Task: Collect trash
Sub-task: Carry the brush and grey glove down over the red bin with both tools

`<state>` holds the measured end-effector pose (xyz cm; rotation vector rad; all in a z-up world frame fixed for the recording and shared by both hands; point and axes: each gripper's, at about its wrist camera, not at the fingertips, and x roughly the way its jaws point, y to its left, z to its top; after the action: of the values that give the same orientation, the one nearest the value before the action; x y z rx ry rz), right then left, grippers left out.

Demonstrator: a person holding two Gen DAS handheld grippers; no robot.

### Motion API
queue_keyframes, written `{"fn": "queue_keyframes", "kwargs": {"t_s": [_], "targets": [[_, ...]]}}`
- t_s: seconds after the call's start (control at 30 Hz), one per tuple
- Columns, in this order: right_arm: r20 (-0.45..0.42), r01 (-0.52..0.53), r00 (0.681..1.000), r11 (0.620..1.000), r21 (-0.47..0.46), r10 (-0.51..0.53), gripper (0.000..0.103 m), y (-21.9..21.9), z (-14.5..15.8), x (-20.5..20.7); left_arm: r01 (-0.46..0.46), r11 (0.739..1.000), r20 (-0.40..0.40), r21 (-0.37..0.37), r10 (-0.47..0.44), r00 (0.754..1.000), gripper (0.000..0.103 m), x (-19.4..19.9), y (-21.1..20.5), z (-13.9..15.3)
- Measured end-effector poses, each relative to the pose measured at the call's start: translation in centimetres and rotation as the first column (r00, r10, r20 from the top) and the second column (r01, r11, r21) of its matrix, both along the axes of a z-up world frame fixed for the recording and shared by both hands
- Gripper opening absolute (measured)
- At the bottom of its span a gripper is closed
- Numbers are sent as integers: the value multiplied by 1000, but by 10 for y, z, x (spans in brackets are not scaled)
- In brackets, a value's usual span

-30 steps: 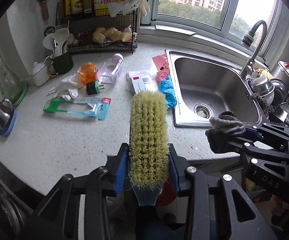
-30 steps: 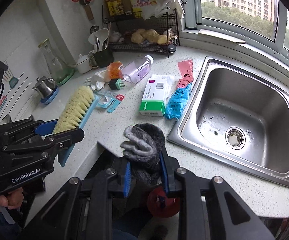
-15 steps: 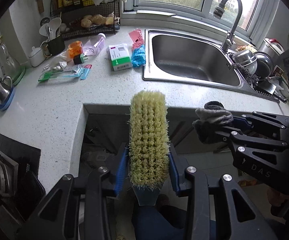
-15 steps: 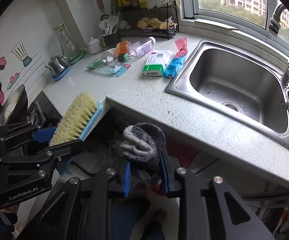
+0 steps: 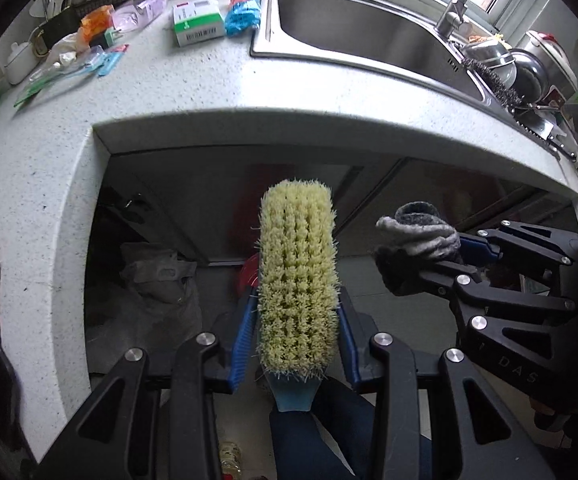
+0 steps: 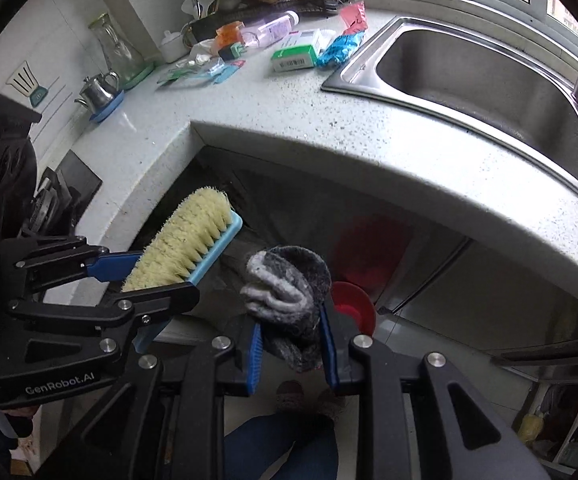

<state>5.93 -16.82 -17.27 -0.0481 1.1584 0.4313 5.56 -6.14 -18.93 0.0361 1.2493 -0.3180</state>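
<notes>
My left gripper (image 5: pixel 295 340) is shut on a scrub brush (image 5: pixel 297 276) with pale yellow bristles and a light blue back; the right wrist view shows the same brush (image 6: pixel 185 244) at the left. My right gripper (image 6: pixel 291 344) is shut on a rolled grey sock (image 6: pixel 289 292), which the left wrist view shows as a grey sock (image 5: pixel 417 248) at the right. Both grippers point steeply down, in front of and below the speckled worktop edge (image 5: pixel 289 120). A red round object (image 6: pixel 353 304) shows on the floor behind the sock.
On the worktop lie a white and green box (image 5: pixel 197 22), a blue wrapper (image 5: pixel 243 14), a clear bottle (image 5: pixel 141 10) and flat packets (image 5: pixel 69 76). A steel sink (image 5: pixel 369 28) is set in at the right. A crumpled grey bag (image 5: pixel 157 280) sits under the counter. A person's blue trouser leg (image 6: pixel 281 444) is below.
Both grippers have dropped and pulled back from above the worktop to in front of its edge, tilting further down. The brush and sock stay gripped. The space under the counter has come into view.
</notes>
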Motion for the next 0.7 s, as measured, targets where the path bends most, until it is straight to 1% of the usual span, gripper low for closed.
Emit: {"fn": "queue_keyframes", "kwargs": {"t_s": [0.13,0.23,0.33,0.57,0.63,0.7], "targets": [[-44,11,999,1000,3,-11,23,-6,-48,14,-7,1000,-51,-11,6,999,35,14,-3,-50],[-58,16,998,1000,-1,-17,23,-10,-86,23,-11,1000,-78,-11,10,997,35,24,-5,-94],[-45,4,999,999,-48,-6,23,-10,-126,31,-17,1000,-127,-26,13,992,35,36,-7,-142],[-131,68,989,998,-4,-68,23,-34,-223,52,18,1000,-154,-10,-19,988,35,55,-23,-240],[-153,82,985,997,-16,-83,23,-39,-250,58,20,1000,-169,-1,-20,985,35,58,-28,-266],[-172,92,981,996,-4,-91,23,-43,-274,61,16,1000,-189,-1,-16,982,35,62,-33,-293]]}}
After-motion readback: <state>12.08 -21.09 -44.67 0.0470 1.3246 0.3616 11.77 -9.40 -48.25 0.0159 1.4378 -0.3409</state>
